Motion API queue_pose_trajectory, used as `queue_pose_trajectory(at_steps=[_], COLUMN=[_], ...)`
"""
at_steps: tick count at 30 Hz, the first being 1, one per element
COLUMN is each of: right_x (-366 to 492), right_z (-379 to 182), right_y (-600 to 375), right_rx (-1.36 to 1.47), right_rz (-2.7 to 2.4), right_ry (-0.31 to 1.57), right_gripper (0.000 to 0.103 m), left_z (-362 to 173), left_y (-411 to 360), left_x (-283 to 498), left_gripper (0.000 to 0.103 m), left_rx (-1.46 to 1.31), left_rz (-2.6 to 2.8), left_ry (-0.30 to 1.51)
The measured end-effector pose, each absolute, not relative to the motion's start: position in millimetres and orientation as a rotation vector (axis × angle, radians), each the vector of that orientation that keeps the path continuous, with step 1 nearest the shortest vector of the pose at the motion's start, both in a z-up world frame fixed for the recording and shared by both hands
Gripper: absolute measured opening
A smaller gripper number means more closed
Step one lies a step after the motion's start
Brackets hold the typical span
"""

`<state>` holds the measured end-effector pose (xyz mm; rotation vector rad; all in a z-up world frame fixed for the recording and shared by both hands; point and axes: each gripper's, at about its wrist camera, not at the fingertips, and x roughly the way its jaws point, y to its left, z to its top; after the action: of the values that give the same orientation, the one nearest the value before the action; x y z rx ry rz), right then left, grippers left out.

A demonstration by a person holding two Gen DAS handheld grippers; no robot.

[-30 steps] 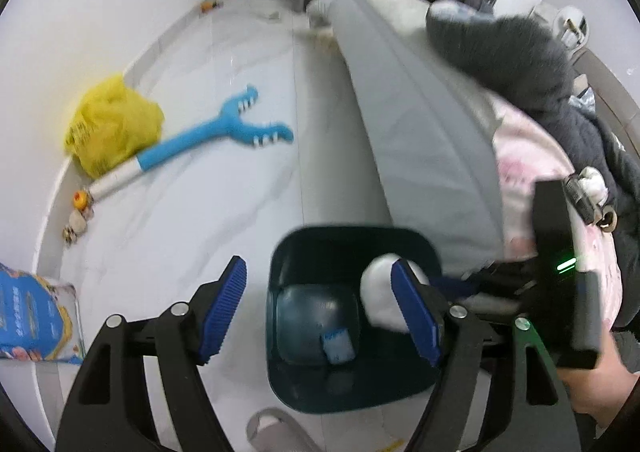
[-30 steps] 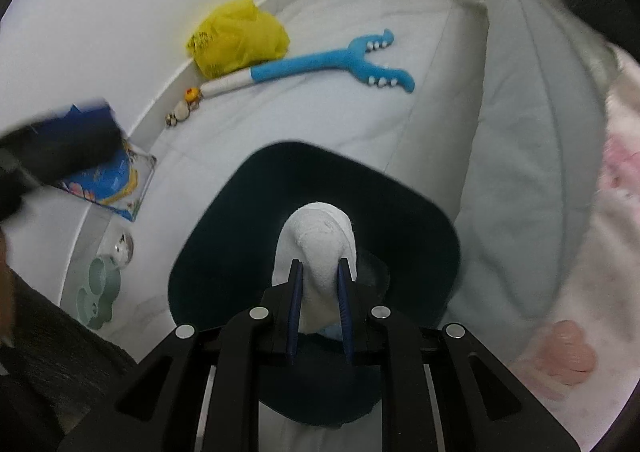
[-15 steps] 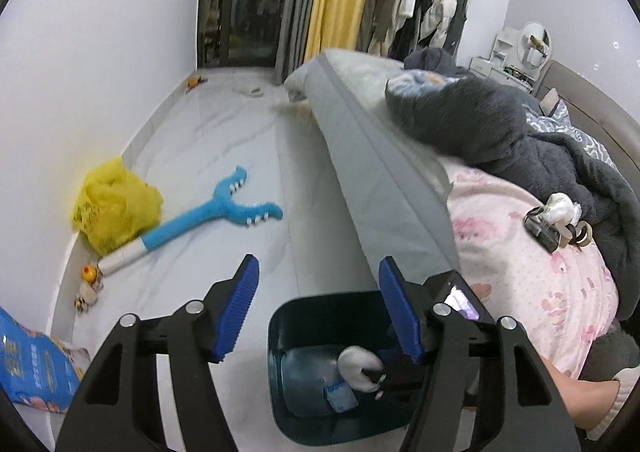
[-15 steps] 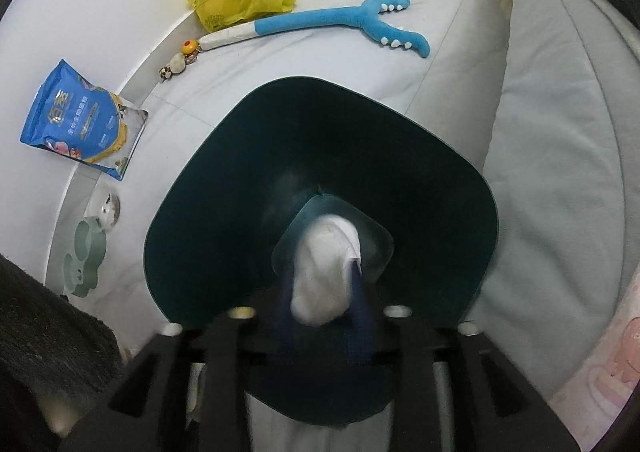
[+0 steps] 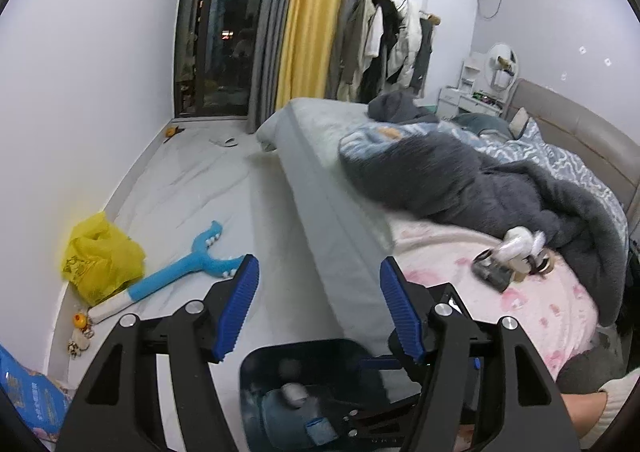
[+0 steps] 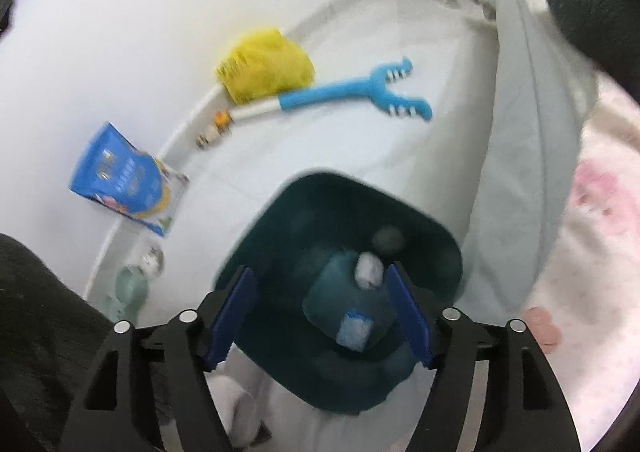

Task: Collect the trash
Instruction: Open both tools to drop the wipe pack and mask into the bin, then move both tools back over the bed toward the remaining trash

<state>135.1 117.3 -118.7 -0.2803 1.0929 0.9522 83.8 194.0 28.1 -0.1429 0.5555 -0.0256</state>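
Tissue wad (image 6: 369, 271) clearer, R view

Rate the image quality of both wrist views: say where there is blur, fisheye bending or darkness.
Left wrist view: mostly sharp, though the dark blanket is smeared by motion; the bed edge bows under the fisheye, and the window is dark. Right wrist view: motion blur throughout, softening the yellow bag, the blue toy and the white wad in the bin; corners black out.
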Motion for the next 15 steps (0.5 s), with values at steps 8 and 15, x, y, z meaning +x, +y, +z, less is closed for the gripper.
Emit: queue_pose_trajectory(at_steps=[8,15], right_x=[131.3,136.9], right_z=[-69.1,-40.8], right_y=[82.1,36.1], right_rx=[-0.274,-0.255], right_rz=[0.926,0.845], right_ry=[0.894,0.774], right_gripper=[0.079,0.082], left_z=[43.2,47.3], left_y=[155.0,121.9], left_x=[91.2,103.1], left_gripper=[0.074,0.082], left_rx=[-0.089,-0.041], left_rz=[-0.075,-0.146], left_ry=[0.521,0.539])
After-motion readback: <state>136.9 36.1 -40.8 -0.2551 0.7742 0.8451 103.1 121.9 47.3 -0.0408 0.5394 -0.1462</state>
